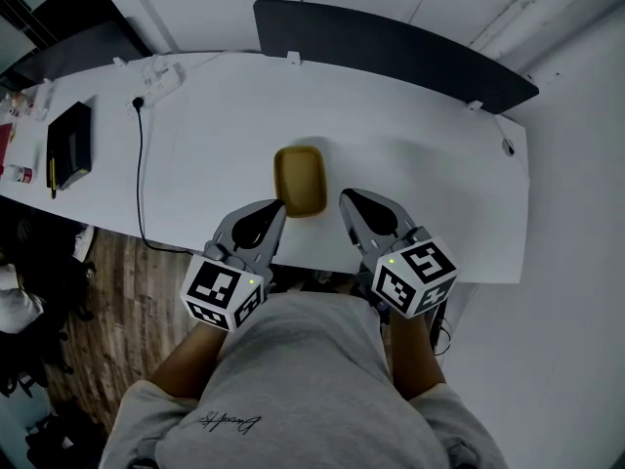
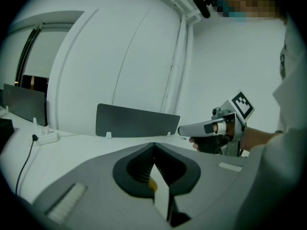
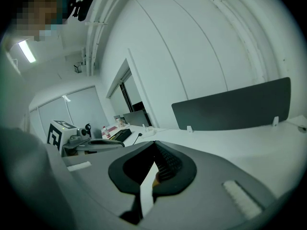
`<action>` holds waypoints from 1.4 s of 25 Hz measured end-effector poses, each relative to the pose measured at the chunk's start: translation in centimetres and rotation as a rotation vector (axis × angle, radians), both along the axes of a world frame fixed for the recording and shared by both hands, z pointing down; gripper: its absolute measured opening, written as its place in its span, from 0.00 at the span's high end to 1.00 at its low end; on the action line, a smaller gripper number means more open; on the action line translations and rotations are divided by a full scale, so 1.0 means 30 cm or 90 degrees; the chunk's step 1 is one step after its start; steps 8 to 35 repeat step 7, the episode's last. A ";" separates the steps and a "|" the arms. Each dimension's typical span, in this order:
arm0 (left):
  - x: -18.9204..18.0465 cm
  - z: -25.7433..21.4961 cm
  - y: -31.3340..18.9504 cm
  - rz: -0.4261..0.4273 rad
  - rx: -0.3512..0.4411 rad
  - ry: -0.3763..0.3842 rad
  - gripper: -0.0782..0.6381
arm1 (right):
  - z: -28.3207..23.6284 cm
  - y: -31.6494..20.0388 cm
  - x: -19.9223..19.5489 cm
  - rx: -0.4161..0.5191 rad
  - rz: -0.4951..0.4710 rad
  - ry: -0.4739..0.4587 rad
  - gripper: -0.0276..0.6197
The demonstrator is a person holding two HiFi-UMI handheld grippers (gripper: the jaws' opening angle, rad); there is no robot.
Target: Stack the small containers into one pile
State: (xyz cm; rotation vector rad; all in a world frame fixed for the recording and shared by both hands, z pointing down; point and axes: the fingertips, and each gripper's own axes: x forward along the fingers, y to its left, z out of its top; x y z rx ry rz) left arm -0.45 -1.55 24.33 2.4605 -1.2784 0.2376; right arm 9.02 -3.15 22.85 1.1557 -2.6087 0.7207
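Note:
One mustard-yellow small container, a rounded rectangle, rests on the white table near its front edge. It may be more than one nested; I cannot tell. My left gripper hovers just left of the container's near end, jaws together and empty. My right gripper hovers just right of it, also shut and empty. In the left gripper view the closed jaws hide all but a yellow sliver of the container, and the right gripper shows beyond. The right gripper view shows the same closed jaws.
A dark divider panel stands along the table's far edge. A power strip and its black cable lie at the back left, with a black box beyond. The person's torso is at the table's front edge.

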 end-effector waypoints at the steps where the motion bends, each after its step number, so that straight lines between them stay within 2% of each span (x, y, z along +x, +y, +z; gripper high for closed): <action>1: 0.001 0.000 -0.001 0.000 0.000 0.000 0.89 | -0.003 -0.006 0.000 0.001 0.001 -0.001 0.94; 35: 0.002 -0.007 -0.004 0.001 0.000 -0.001 0.89 | -0.023 -0.022 -0.005 0.008 -0.007 -0.001 0.94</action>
